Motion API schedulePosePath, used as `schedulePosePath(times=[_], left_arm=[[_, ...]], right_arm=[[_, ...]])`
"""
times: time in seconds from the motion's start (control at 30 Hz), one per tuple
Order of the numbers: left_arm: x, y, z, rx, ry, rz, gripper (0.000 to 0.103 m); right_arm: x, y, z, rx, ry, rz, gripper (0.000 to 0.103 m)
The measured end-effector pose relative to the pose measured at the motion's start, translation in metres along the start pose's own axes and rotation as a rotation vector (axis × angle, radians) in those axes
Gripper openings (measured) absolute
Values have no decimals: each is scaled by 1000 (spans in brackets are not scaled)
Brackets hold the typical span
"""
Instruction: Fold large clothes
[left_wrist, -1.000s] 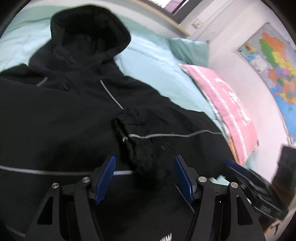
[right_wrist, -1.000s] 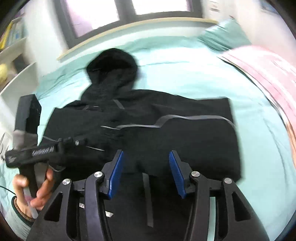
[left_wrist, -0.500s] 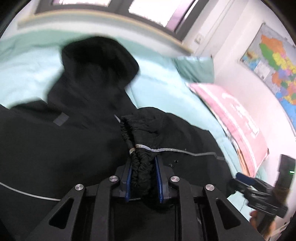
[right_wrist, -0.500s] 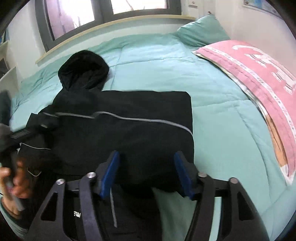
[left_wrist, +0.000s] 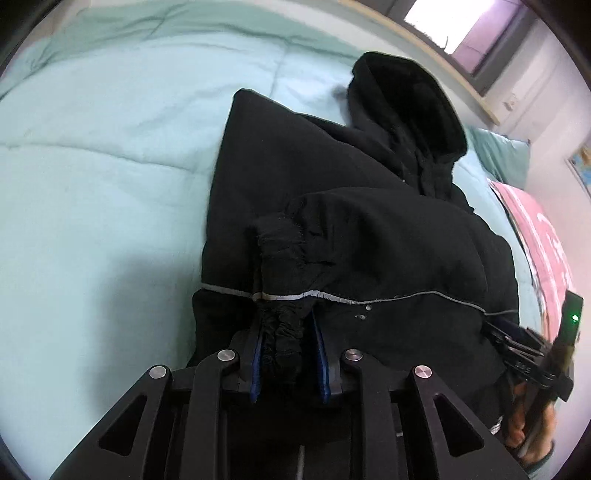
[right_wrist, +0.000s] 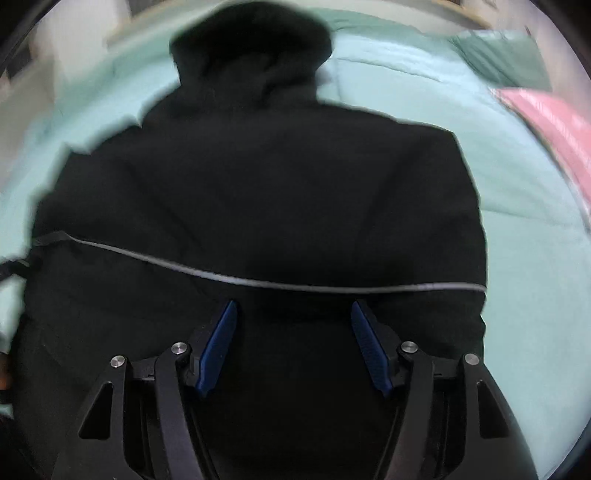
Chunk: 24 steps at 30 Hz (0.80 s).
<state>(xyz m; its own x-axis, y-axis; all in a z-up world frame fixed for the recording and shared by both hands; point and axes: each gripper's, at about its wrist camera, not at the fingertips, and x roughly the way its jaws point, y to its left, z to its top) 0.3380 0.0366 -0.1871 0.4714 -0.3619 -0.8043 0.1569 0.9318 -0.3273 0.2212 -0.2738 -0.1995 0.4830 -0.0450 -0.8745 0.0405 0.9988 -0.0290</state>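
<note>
My left hand-held gripper (left_wrist: 288, 350) has matte black arms with triangular cut-outs, round silver screws at the joints and ribbed blue pads (left_wrist: 256, 363). My right hand-held gripper (right_wrist: 293, 345) is built alike; from the left camera its black body shows a small green light.

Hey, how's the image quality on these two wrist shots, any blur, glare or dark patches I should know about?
Left wrist view: mostly sharp, fisheye-curved at the rim; window blown out; the left gripper casts a soft shadow on the teal bedspread. Right wrist view: motion blur smears the black jacket edges and pink blanket; the jacket reads as one dark mass, only its grey stripe showing.
</note>
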Motion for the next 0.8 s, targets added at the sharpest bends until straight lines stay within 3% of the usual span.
schedulePosePath(times=[0.13,0.23,0.3,0.37,0.43,0.5,0.6,0.67,0.8], left_arm=[[-32,-11,-6,67,-88,42,35],[-71,-13,8,51,-181,43,44],[-96,-26,16,57,-234,-36,55],[-96,-45,28,68,-213,-137,57],[-79,-67,36,96,-172,-186,57],[-40,-95,44,138,-124,-177,57],[40,-100,50,169,1,31,57],[69,-86,50,134,39,48,56],[60,-84,45,163,28,35,56]], right_arm=[[-13,-13,6,34,29,53,68],[-48,-16,11,36,-58,86,68],[-70,-7,18,18,-150,90,68],[-79,8,30,4,-193,77,68],[-71,20,49,-2,-188,57,68],[-48,25,66,8,-156,60,68],[6,25,69,23,-31,4,68],[27,17,65,34,10,37,68],[23,11,65,13,33,74,68]])
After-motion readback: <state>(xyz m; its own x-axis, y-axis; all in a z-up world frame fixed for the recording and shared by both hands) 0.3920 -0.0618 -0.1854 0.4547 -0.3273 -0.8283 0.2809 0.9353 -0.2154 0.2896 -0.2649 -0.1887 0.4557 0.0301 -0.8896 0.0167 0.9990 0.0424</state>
